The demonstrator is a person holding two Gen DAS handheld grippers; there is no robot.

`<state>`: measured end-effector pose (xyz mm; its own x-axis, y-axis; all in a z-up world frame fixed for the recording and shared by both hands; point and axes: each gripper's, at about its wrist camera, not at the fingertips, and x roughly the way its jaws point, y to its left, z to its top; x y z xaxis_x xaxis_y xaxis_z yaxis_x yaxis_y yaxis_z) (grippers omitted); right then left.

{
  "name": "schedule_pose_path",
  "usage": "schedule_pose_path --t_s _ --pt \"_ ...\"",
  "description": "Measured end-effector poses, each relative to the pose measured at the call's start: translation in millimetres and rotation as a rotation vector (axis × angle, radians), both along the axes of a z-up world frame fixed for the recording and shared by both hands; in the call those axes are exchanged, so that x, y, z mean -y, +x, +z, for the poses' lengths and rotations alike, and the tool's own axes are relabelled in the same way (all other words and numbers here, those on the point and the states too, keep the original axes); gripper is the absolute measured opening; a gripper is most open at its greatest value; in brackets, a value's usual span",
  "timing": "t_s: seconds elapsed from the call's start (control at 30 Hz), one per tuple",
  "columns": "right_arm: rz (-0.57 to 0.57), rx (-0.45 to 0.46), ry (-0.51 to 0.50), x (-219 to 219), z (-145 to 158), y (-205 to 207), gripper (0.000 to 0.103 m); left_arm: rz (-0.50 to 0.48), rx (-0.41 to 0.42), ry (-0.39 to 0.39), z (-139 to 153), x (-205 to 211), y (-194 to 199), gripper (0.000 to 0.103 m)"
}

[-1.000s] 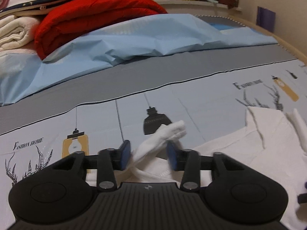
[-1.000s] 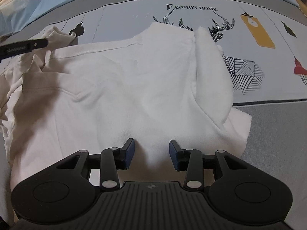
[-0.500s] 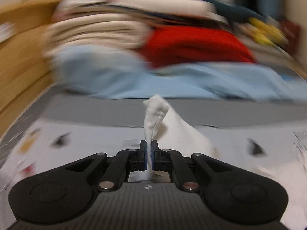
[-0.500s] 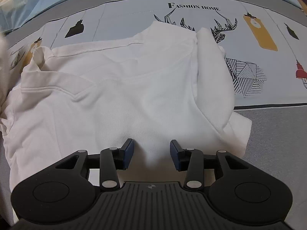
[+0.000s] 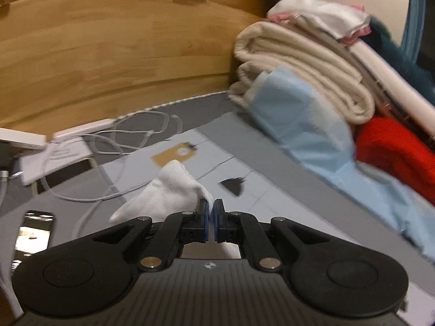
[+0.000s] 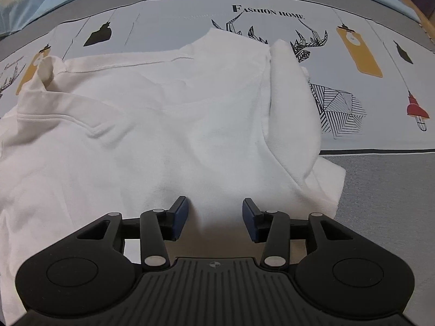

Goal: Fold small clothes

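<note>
Between the pressed-together pads of the left gripper (image 5: 211,212), a bunched fold of white cloth (image 5: 165,190) is being pinched and is sticking out above the printed bedsheet (image 5: 217,160), with white cables (image 5: 117,135) and a wooden headboard (image 5: 108,54) lying beyond. Over the white shirt (image 6: 163,125) spread flat on that sheet, the right gripper (image 6: 214,212) is hovering, its jaws opening with only flat fabric showing below the gap.

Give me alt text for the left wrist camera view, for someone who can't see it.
The left gripper is shut on a bunched piece of white fabric, lifted above a printed bedsheet. Behind are a wooden headboard, white charging cables and stacked folded blankets.
</note>
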<state>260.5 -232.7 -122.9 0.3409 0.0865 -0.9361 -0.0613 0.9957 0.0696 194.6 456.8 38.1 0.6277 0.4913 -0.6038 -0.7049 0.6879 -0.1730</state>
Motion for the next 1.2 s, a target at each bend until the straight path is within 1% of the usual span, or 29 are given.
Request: schedule_pose_path --t_s 0.03,0.07,0.1,0.17,0.2,0.23,0.27,0.3,0.33,0.37,0.4,0.43,0.47,0.5,0.53,0.57,0.6,0.63,0.67,0.73,0.8,0.83,0.9,0.93,1.0,1.1,1.2 --pt "0.001 0.0 -0.006 -0.9 0.0 0.3 0.047 -0.028 0.052 -0.007 5.5 2.6 0.0 0.003" --pt "0.001 0.0 -0.01 -1.9 0.0 0.7 0.047 -0.072 0.145 -0.009 18.4 6.2 -1.0 0.003" --pt "0.0 0.0 -0.013 -2.7 0.1 1.5 0.047 -0.109 0.221 0.009 30.6 10.9 -5.1 0.003" --pt "-0.001 -0.002 -0.015 -3.3 0.0 3.1 0.047 -0.179 0.379 0.102 57.0 23.4 -20.1 0.003" --pt "-0.004 -0.003 -0.012 -2.9 -0.1 3.6 0.047 -0.187 0.418 0.125 63.1 26.8 -27.8 0.003" --pt "-0.01 -0.004 -0.009 -2.7 -0.4 3.8 0.047 -0.163 0.419 0.113 62.4 23.3 -33.6 0.003" --pt "-0.014 -0.005 -0.005 -2.3 -0.5 3.8 0.047 -0.13 0.401 0.077 56.3 15.7 -35.7 0.003" --pt "-0.013 -0.005 -0.004 -1.9 -0.5 3.5 0.047 -0.085 0.359 0.018 43.0 3.3 -36.7 0.003" --pt "-0.011 -0.004 -0.005 -1.9 -0.3 3.2 0.047 -0.03 0.291 -0.029 25.4 -8.0 -36.3 0.003" --pt "-0.008 -0.002 -0.006 -1.9 0.0 2.4 0.047 0.027 0.209 -0.054 10.3 -16.3 -35.5 0.003" --pt "-0.005 -0.001 -0.005 -0.8 0.4 1.8 0.047 0.083 0.097 -0.075 -5.4 -23.5 -32.9 0.004" --pt "-0.005 -0.002 -0.003 0.3 0.8 1.2 0.047 0.127 -0.036 -0.093 -20.6 -28.9 -27.6 0.005" --pt "-0.007 -0.002 0.001 2.0 1.5 0.7 0.047 0.151 -0.138 -0.096 -31.9 -29.4 -22.7 0.005" --pt "-0.012 -0.002 0.007 4.5 2.4 0.7 0.047 0.145 -0.179 -0.084 -36.1 -26.4 -20.4 0.005" --pt "-0.021 0.002 0.017 7.2 4.5 1.0 0.047 0.123 -0.182 -0.053 -32.7 -16.4 -18.1 0.005" --pt "-0.037 0.02 0.038 12.0 8.6 0.9 0.047 0.093 -0.171 -0.01 -24.7 -3.9 -14.7 0.01" --pt "-0.055 0.047 0.06 16.7 14.1 0.1 0.047 0.058 -0.156 0.027 -17.1 8.2 -10.0 0.017" --pt "-0.07 0.082 0.082 22.3 21.4 -0.3 0.047 0.011 -0.137 0.062 -8.6 24.5 -3.9 0.02" --pt "-0.087 0.131 0.107 30.5 31.1 -0.9 0.047 -0.031 -0.121 0.074 -1.4 37.9 -1.3 0.023" --pt "-0.135 0.215 0.137 49.8 47.6 -2.4 0.047 -0.127 -0.093 0.059 9.2 73.4 6.2 0.023" --pt "-0.223 0.274 0.169 77.3 59.1 -4.4 0.046 -0.222 -0.077 0.007 14.6 110.6 9.5 0.023" --pt "-0.273 0.293 0.188 91.3 62.2 -5.7 0.046 -0.271 -0.074 -0.015 16.8 131.3 9.3 0.023" --pt "-0.373 0.314 0.222 121.3 64.5 -6.9 0.046 -0.387 -0.086 -0.036 18.5 185.6 11.9 0.023" --pt "-0.418 0.316 0.233 135.5 63.0 -6.8 0.046 -0.446 -0.09 -0.045 14.9 213.8 19.8 0.023" --pt "-0.486 0.289 0.246 156.5 54.0 -6.2 0.047 -0.563 -0.098 -0.051 6.9 270.1 17.1 0.023" --pt "-0.53 0.188 0.318 171.7 28.9 -7.1 0.047 -0.703 -0.143 -0.069 -14.4 341.7 19.8 0.023" --pt "-0.53 0.116 0.394 171.0 6.2 -4.5 0.047 -0.815 -0.209 -0.011 -41.8 396.4 23.3 0.023"
